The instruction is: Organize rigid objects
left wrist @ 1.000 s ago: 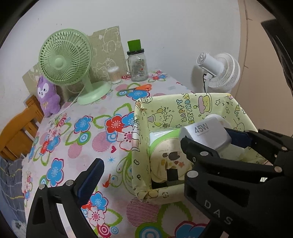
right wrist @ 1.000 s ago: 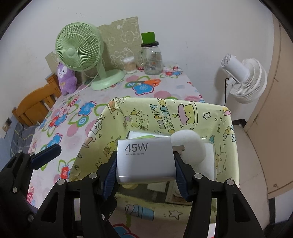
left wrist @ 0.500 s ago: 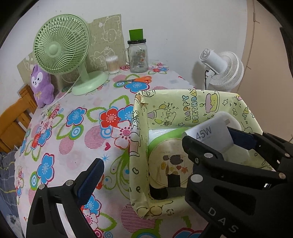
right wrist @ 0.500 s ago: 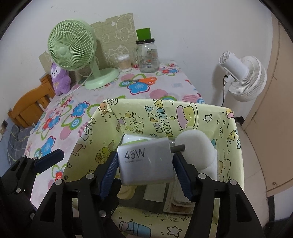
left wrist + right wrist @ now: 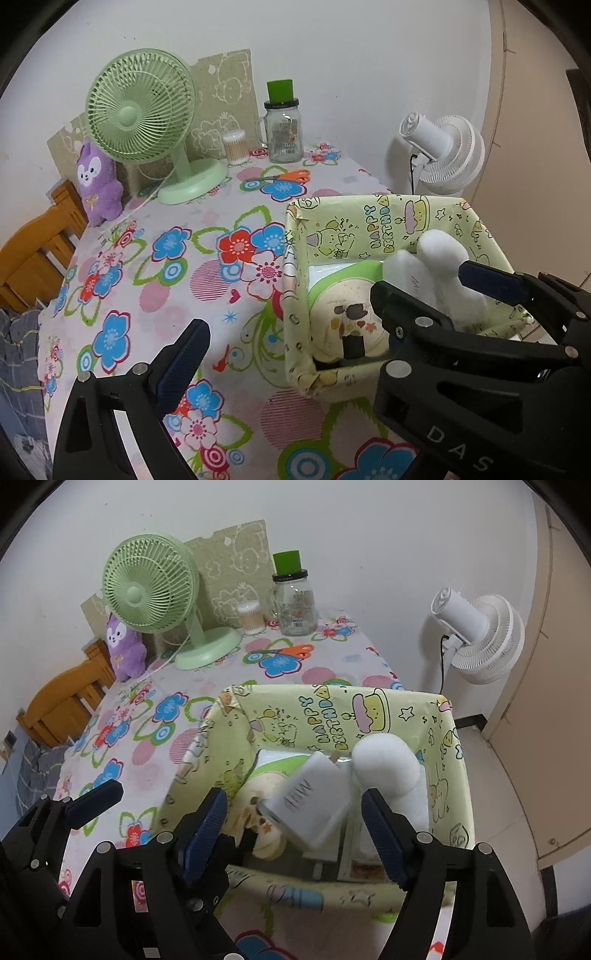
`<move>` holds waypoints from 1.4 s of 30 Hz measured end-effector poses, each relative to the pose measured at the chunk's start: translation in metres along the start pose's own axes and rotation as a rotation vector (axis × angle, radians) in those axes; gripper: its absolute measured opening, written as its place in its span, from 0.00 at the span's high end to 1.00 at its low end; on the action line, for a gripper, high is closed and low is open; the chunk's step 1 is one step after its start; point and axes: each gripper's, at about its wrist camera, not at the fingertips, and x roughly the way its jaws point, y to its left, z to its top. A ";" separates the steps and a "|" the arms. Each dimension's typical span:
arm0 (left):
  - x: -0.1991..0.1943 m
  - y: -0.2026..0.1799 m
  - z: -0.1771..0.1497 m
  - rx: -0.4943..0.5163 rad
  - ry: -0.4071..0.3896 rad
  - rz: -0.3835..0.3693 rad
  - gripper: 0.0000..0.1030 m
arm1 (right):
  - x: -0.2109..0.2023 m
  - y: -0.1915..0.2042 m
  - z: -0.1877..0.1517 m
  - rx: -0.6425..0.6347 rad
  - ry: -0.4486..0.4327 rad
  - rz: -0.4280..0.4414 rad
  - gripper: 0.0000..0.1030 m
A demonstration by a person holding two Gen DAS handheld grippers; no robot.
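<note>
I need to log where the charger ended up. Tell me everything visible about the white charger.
The white charger is a smooth, blocky plastic brick with grey printed lettering. It sits tilted inside the yellow birthday-print box, among the other items there. The right gripper has just been opening; its pads stand clear of the charger.

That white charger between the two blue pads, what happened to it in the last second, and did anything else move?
The right gripper has just been opening its jaws and let go of the charger. It was held level; now it is tilted, free of both pads, dropping into the yellow box among the things there. The left gripper stayed open and empty. The green fan, jar and scissors did not move.
</note>
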 end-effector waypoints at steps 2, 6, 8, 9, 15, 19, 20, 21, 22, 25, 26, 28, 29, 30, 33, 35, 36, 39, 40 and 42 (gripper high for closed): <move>-0.006 0.002 -0.002 0.001 -0.009 0.004 0.04 | -0.005 0.004 -0.002 0.002 -0.005 0.004 0.24; -0.019 0.011 -0.008 -0.006 -0.026 0.009 0.04 | -0.016 0.014 -0.006 -0.002 -0.021 0.001 0.20; -0.024 0.015 -0.011 -0.011 -0.031 0.013 0.04 | -0.021 0.020 -0.009 -0.008 -0.027 0.002 0.20; -0.027 0.018 -0.012 -0.016 -0.033 0.018 0.04 | -0.023 0.023 -0.010 -0.011 -0.029 0.003 0.20; -0.045 0.035 -0.022 -0.049 -0.045 0.025 0.04 | -0.038 0.042 -0.015 -0.034 -0.053 0.012 0.17; -0.056 0.046 -0.028 -0.068 -0.060 0.056 0.04 | -0.048 0.055 -0.019 -0.055 -0.074 0.016 0.16; -0.058 0.049 -0.029 -0.076 -0.062 0.059 0.04 | -0.051 0.059 -0.019 -0.060 -0.079 0.017 0.15; -0.062 0.054 -0.031 -0.088 -0.065 0.065 0.04 | -0.054 0.062 -0.020 -0.065 -0.085 0.017 0.13; -0.064 0.058 -0.032 -0.097 -0.067 0.071 0.04 | -0.055 0.064 -0.020 -0.069 -0.089 0.017 0.12; -0.071 0.068 -0.037 -0.116 -0.072 0.089 0.04 | -0.062 0.072 -0.022 -0.085 -0.098 0.022 0.09; -0.074 0.072 -0.039 -0.121 -0.076 0.098 0.04 | -0.064 0.074 -0.022 -0.092 -0.101 0.024 0.09; -0.079 0.078 -0.042 -0.124 -0.079 0.109 0.04 | -0.067 0.078 -0.023 -0.101 -0.108 0.026 0.09; -0.081 0.081 -0.043 -0.128 -0.081 0.117 0.04 | -0.069 0.080 -0.023 -0.104 -0.111 0.028 0.09; -0.084 0.086 -0.044 -0.136 -0.084 0.129 0.04 | -0.070 0.081 -0.024 -0.106 -0.112 0.030 0.09; -0.092 0.097 -0.048 -0.158 -0.093 0.151 0.03 | -0.076 0.085 -0.024 -0.113 -0.123 0.038 0.09; -0.097 0.102 -0.050 -0.174 -0.101 0.172 0.01 | -0.079 0.088 -0.023 -0.115 -0.129 0.039 0.09; -0.100 0.105 -0.052 -0.182 -0.107 0.183 0.00 | -0.080 0.089 -0.023 -0.115 -0.132 0.040 0.09; -0.108 0.113 -0.055 -0.205 -0.124 0.202 0.00 | -0.085 0.091 -0.023 -0.113 -0.139 0.038 0.09; -0.111 0.116 -0.056 -0.209 -0.128 0.205 0.00 | -0.085 0.092 -0.023 -0.114 -0.140 0.035 0.09; -0.116 0.118 -0.058 -0.211 -0.141 0.215 0.00 | -0.089 0.092 -0.023 -0.117 -0.149 0.027 0.07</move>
